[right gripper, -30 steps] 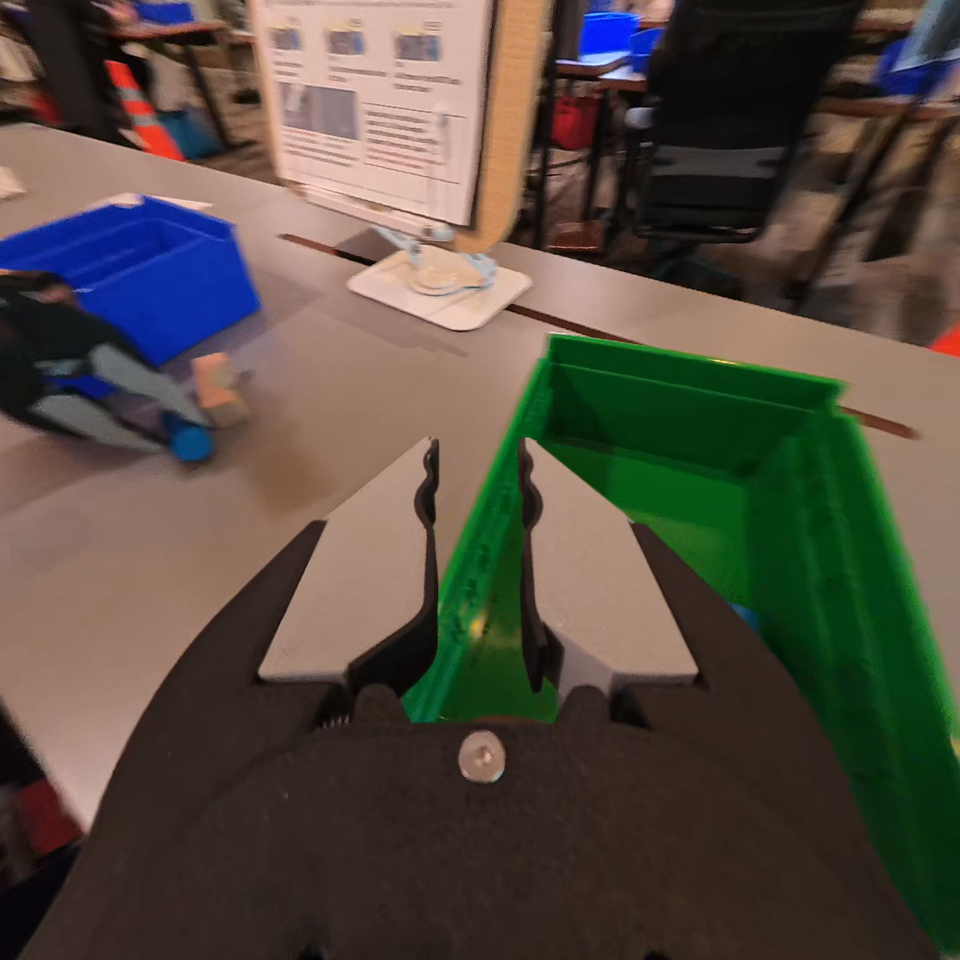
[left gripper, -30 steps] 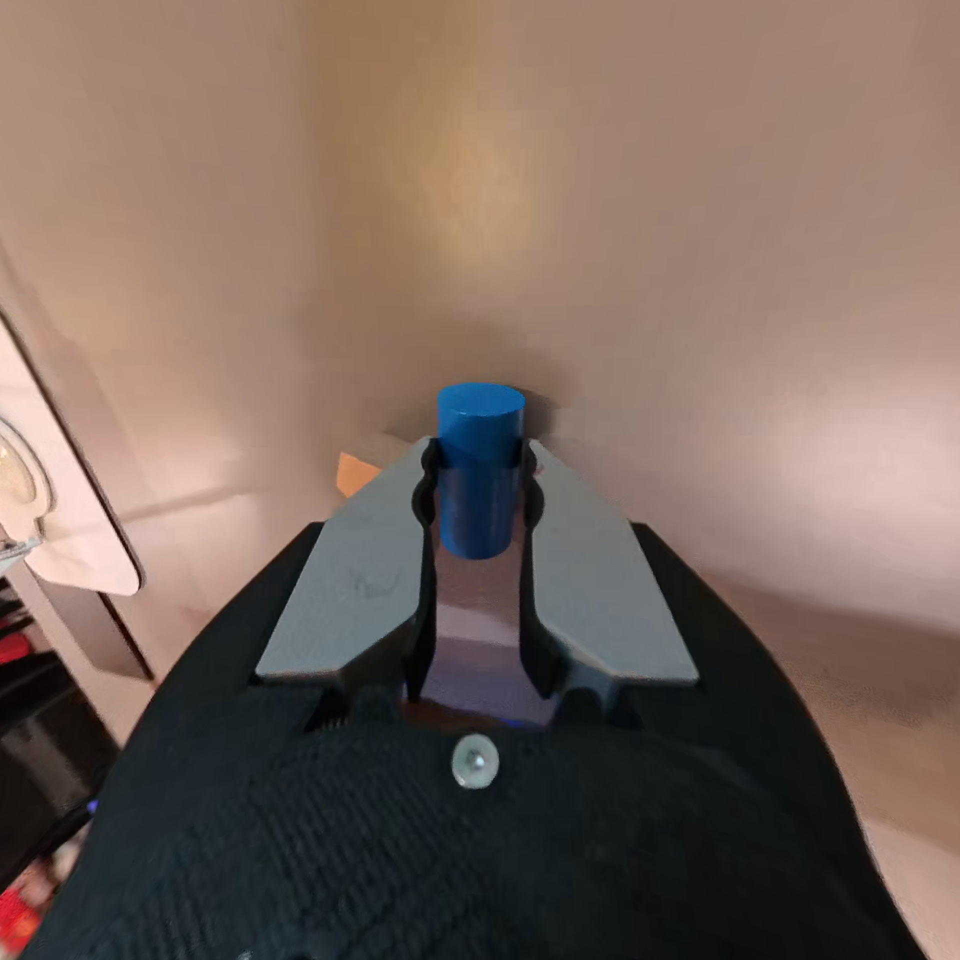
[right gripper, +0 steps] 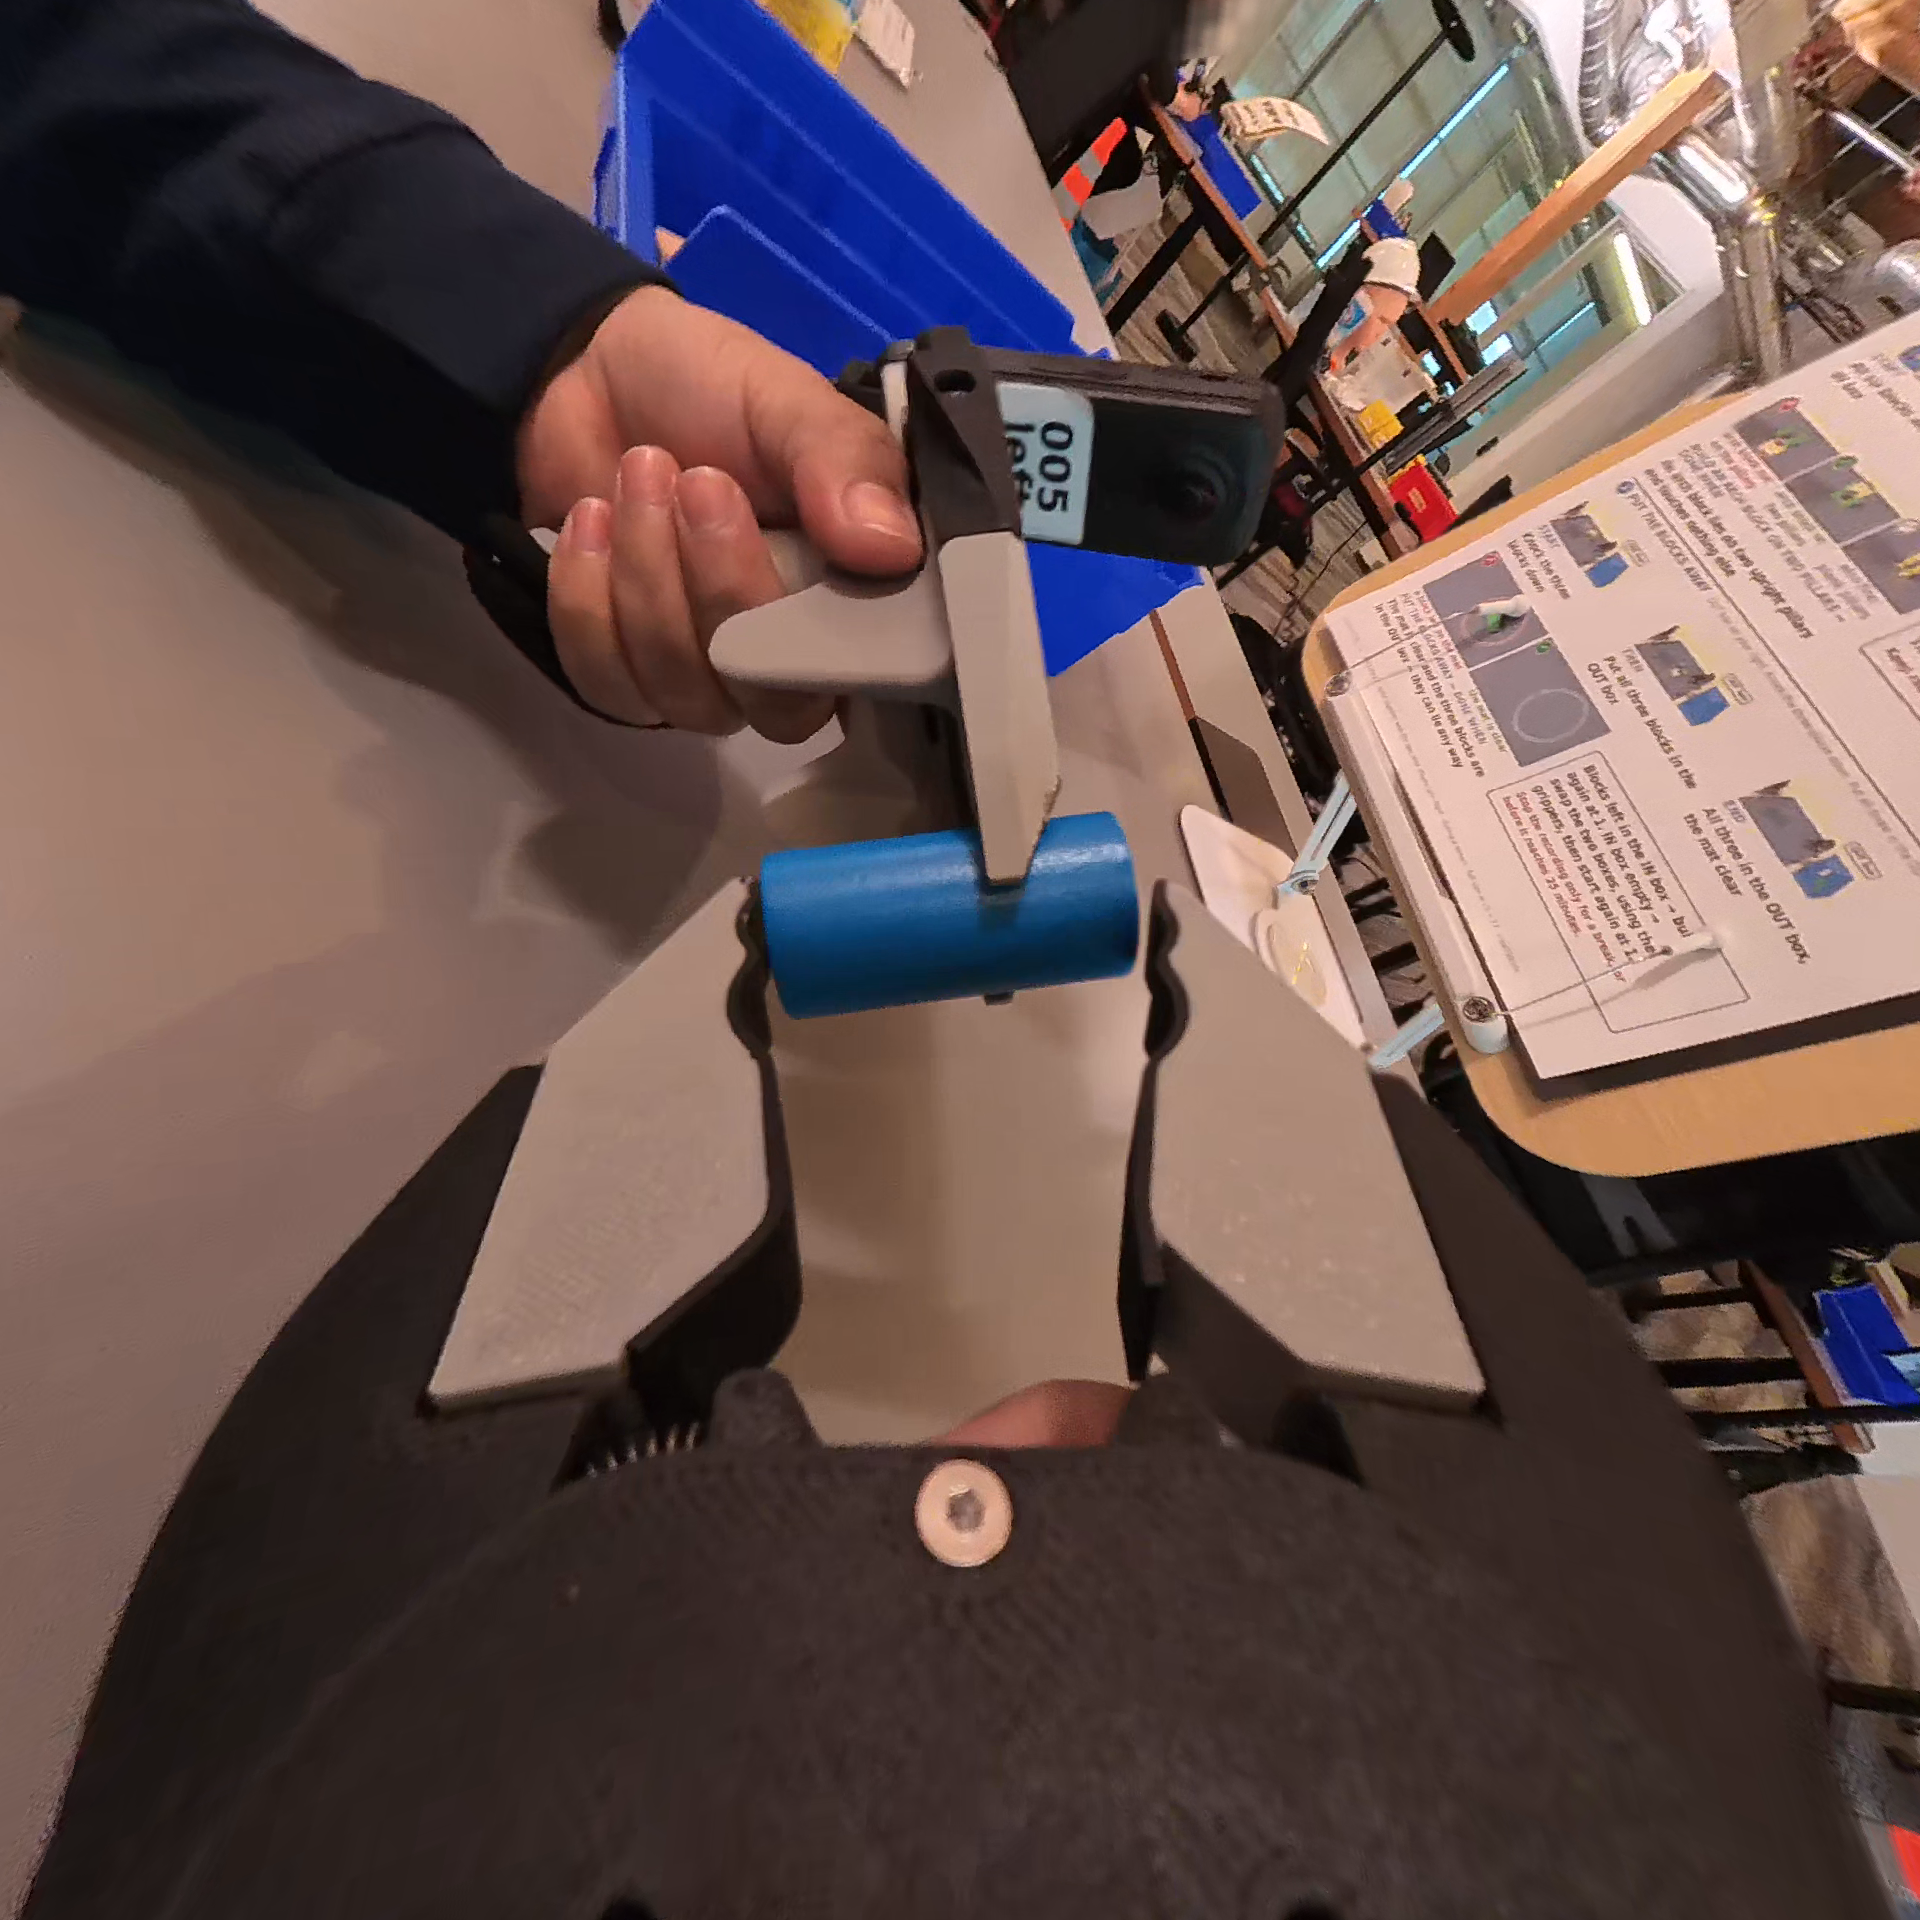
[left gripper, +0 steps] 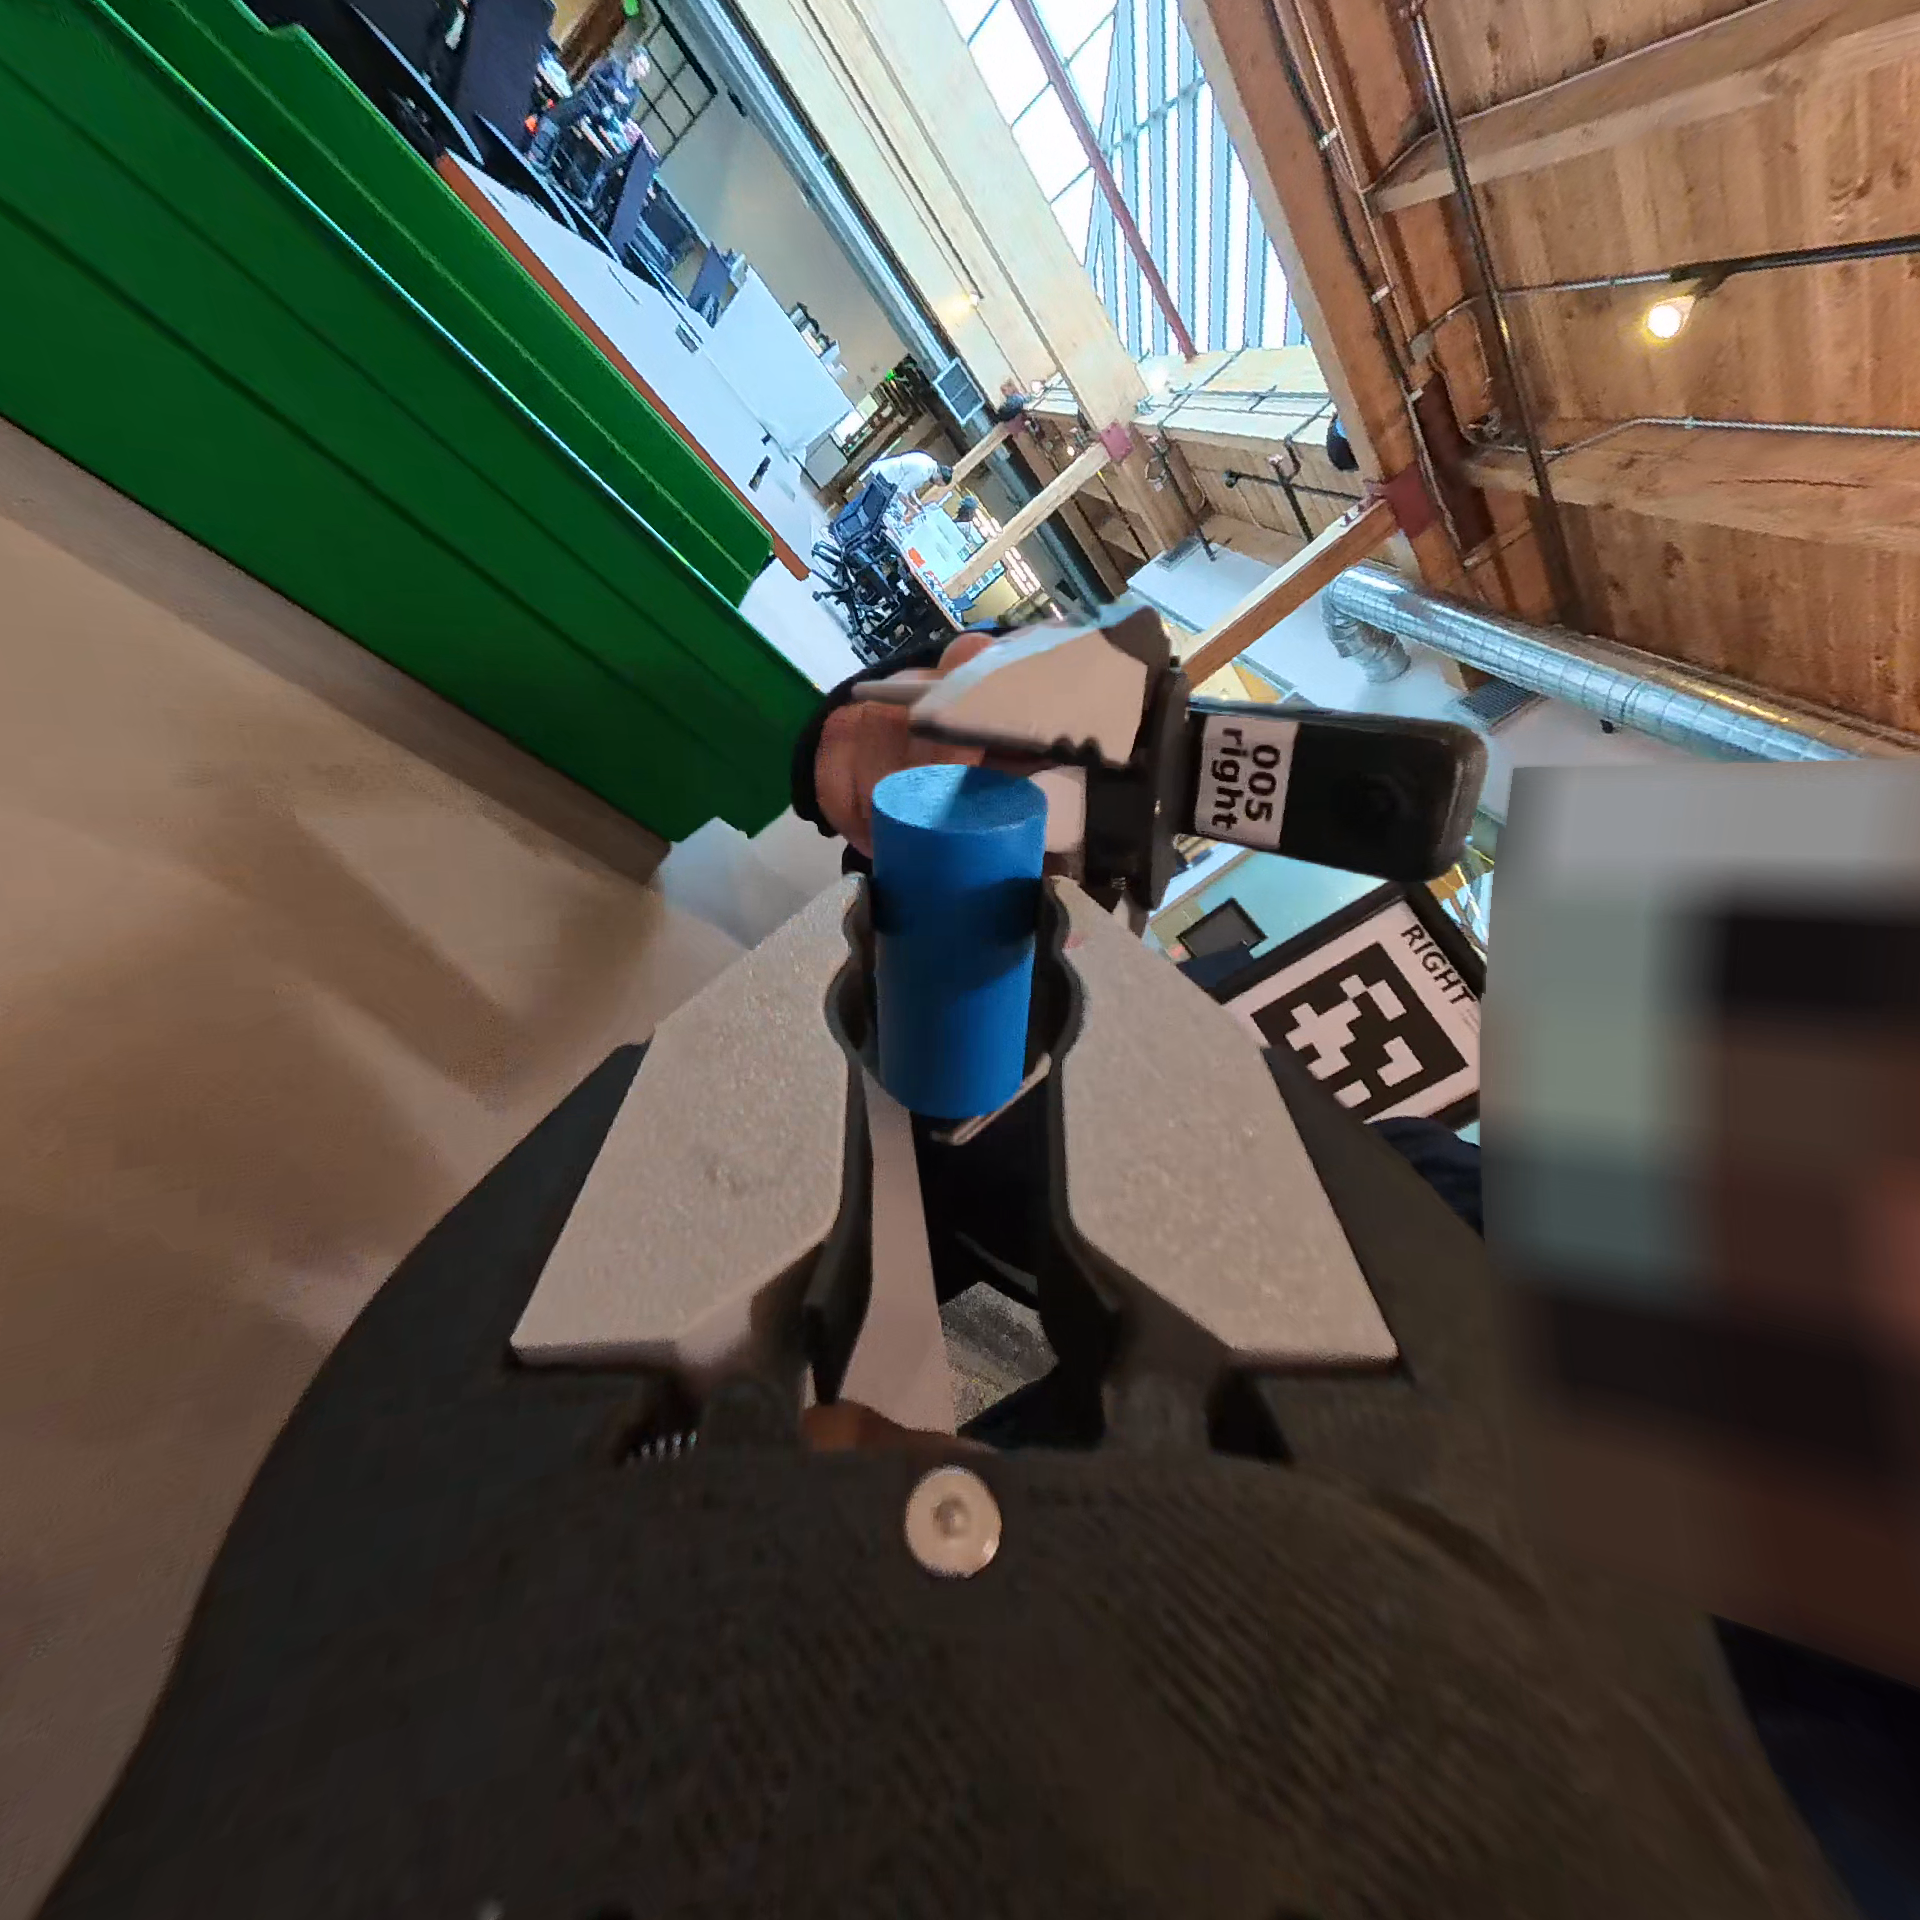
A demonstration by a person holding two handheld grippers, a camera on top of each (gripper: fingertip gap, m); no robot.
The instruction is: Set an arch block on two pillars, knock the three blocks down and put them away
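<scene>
My left gripper (left gripper: 956,904) is shut on a blue cylinder block (left gripper: 956,956) and holds it in the air above the table. In the right wrist view the cylinder (right gripper: 935,914) lies crosswise, clamped near its right end by a left gripper finger (right gripper: 997,707). My right gripper (right gripper: 951,925) is open wide, with a fingertip at each end of the cylinder. Its left pad is at the left end and a small gap shows at the right end, so it does not grip. The right gripper also shows in the left wrist view (left gripper: 1029,707), just beyond the cylinder's top.
A green bin (left gripper: 364,416) stands to the left in the left wrist view. A blue bin (right gripper: 831,208) sits on the grey table (right gripper: 260,935) behind the person's hand (right gripper: 675,520). An instruction board (right gripper: 1662,727) on a stand is at the right. Only a small space, under 4 cm, lies between the two pairs of fingers.
My left gripper has lifted the blue cylinder off the table and tilted upward. My right gripper has left the green bin, opened wide and come around the cylinder's ends.
</scene>
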